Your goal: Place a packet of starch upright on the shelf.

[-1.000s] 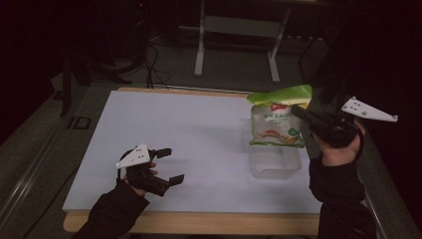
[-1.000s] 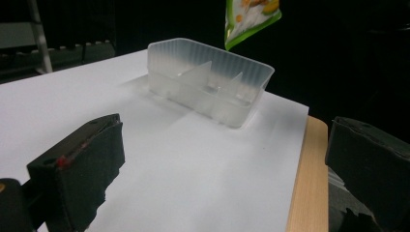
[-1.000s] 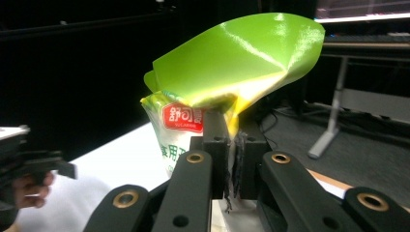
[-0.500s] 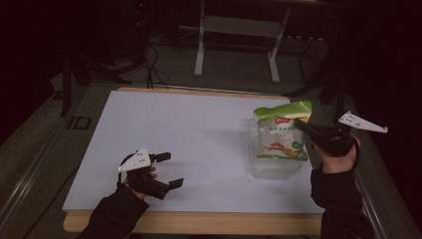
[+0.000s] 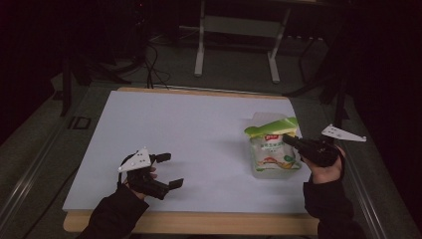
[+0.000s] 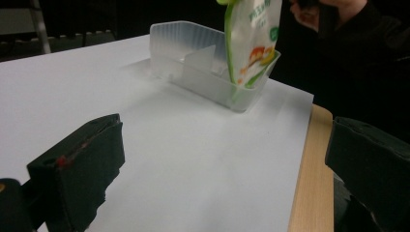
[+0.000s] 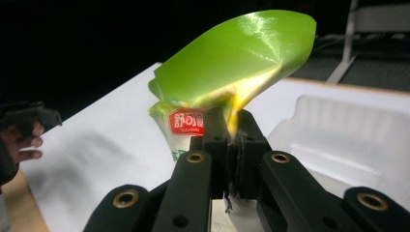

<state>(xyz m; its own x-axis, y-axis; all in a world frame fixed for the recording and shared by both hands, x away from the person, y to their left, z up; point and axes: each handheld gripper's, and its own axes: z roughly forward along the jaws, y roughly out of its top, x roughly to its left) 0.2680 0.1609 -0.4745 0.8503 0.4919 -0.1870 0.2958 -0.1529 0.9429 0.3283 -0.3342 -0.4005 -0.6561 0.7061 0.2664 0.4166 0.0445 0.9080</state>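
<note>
A snack bag (image 5: 272, 144) with a green top and a red label hangs upright, its lower end inside a clear plastic box (image 5: 259, 172) at the right of the white sheet. My right gripper (image 5: 287, 140) is shut on the bag's upper part; in the right gripper view the jaws pinch the bag (image 7: 232, 72) just under its folded green top. The left gripper view has the bag (image 6: 251, 38) standing in the near compartment of the box (image 6: 193, 63), beside a divider. My left gripper (image 5: 169, 170) rests at the front left of the sheet, jaws wide apart, nothing between them.
A white sheet (image 5: 189, 134) covers the wooden table (image 5: 199, 223), whose bare front edge runs along the bottom. Metal table legs (image 5: 200, 45) and cables stand on the dark floor behind. The box's far compartment (image 7: 348, 125) holds nothing.
My right gripper has come down with the bag, and the bag's bottom now sits in the clear box. The left gripper has stayed about where it was.
</note>
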